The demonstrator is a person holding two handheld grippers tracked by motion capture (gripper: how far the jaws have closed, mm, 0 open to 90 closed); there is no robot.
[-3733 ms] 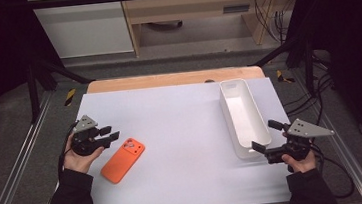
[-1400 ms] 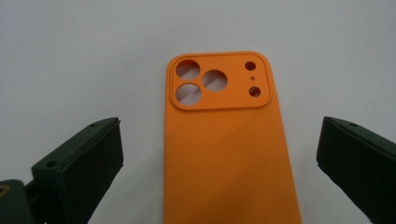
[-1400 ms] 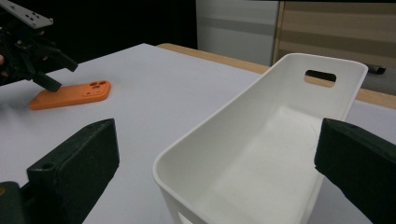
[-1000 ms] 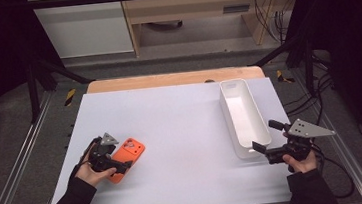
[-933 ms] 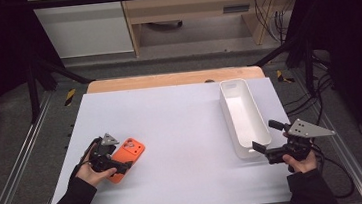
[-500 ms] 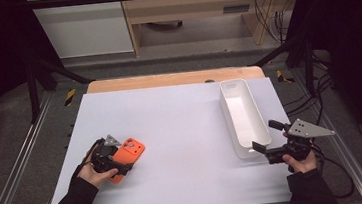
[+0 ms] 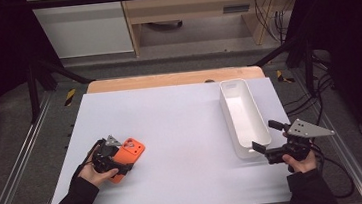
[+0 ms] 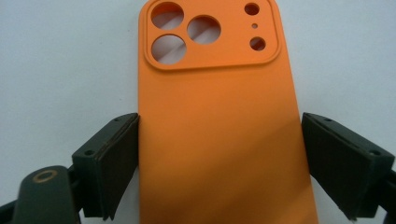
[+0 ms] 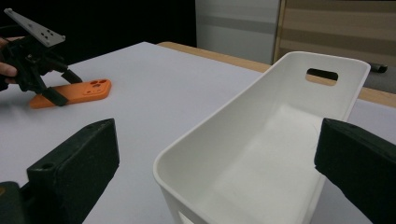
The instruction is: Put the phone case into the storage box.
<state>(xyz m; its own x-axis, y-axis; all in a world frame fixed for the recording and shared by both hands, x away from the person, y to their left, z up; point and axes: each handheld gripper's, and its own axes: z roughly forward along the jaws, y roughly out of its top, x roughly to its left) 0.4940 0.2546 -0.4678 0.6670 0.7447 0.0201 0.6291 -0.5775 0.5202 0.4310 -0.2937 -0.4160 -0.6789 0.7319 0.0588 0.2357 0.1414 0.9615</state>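
— Well, where's the case [image 7: 126, 157]?
— Flat on the desk [image 7: 181, 127], near the left edge, toward the front corner.
— Left gripper [image 8: 219, 154]?
— Straddling the case, jaws just closing; one pad touching its side, the other just clear. No grip.
— Right gripper [image 7: 267, 136]?
— Wide open, holding nothing, by the bin's [image 7: 242, 111] near end at the right edge.

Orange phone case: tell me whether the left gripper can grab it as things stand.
Probably yes. The left gripper already straddles the orange phone case, its jaws just closing on the long edges, with nothing between pads and case.
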